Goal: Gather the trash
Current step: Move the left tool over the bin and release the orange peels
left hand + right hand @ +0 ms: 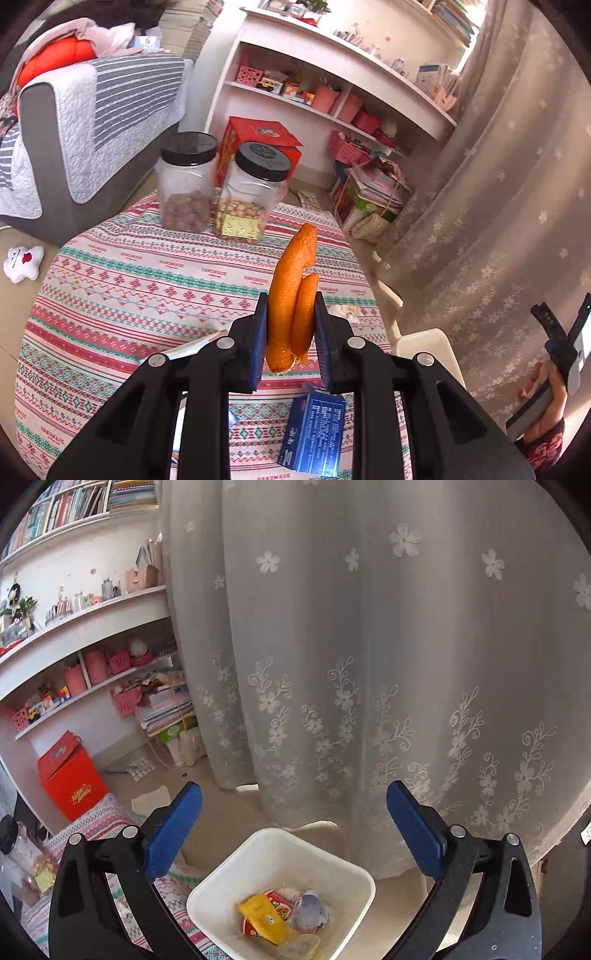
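Observation:
My left gripper (290, 314) is shut on an orange peel (291, 295) and holds it above the patterned tablecloth (129, 288). A blue carton (314, 432) and a small white scrap (345, 310) lie on the cloth below it. My right gripper (293, 805) is open and empty, above a white trash bin (266, 853) that stands on the floor beside the table. The bin holds a yellow wrapper (264, 917), a red cup and clear plastic. The bin's rim also shows in the left wrist view (424, 345).
Two black-lidded jars of nuts (184, 184) (251, 192) stand at the table's far edge. A red box (258, 144), a white shelf unit (332, 92), a sofa (92, 129) and a lace curtain (369, 646) surround the table.

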`<state>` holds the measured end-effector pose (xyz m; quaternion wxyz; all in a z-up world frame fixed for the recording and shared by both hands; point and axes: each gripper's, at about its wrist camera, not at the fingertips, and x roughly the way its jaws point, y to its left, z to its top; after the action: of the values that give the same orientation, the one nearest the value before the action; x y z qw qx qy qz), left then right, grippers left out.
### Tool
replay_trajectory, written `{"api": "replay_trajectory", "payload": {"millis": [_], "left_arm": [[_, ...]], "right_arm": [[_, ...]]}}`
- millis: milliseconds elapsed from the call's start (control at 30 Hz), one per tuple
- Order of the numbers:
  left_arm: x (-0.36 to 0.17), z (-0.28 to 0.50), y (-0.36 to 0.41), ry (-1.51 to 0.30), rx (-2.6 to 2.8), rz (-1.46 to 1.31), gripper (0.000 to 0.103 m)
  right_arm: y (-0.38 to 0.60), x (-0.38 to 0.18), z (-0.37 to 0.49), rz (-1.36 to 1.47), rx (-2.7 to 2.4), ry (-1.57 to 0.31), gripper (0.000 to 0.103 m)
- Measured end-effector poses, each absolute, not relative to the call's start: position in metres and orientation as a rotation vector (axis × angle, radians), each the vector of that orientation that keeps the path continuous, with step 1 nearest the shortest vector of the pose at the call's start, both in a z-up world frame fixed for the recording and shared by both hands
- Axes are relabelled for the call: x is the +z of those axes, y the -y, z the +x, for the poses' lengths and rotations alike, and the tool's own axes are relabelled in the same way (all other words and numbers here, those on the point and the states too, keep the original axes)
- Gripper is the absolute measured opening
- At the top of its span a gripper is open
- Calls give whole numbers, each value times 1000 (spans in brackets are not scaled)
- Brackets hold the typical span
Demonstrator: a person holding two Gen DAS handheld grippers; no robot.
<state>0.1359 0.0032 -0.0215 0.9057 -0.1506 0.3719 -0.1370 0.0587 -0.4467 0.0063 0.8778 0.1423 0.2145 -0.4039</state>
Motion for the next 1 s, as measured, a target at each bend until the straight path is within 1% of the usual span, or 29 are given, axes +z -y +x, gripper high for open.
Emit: {"api": "replay_trajectory", "payload": {"millis": [167,533,733,767,800,833,933,1000], "left_arm": [[-22,146,59,-801,-393,-323,23],[-23,143,243,-862,-662,-220,24],[-27,140,312,-893,-753,-192,27],[-28,140,322,-906,-767,-191,29],[-31,141,331,-920,-775,-186,38],[-32,142,338,-931,-775,-178,49],[-32,140,344,-932,-773,-161,63],[-30,138,339,-923,-761,-145,68]], "right_arm": [[470,17,44,369,-872,-413,96],[526,24,15,532,-936,-374,96],[541,23,6,573,-958,-362,96],[542,23,4,578,-960,-361,96],[543,23,4,582,-962,-360,96],[544,23,3,585,-964,-359,96],[543,23,3,584,-958,-363,96],[541,23,6,580,-949,-372,96]]}}
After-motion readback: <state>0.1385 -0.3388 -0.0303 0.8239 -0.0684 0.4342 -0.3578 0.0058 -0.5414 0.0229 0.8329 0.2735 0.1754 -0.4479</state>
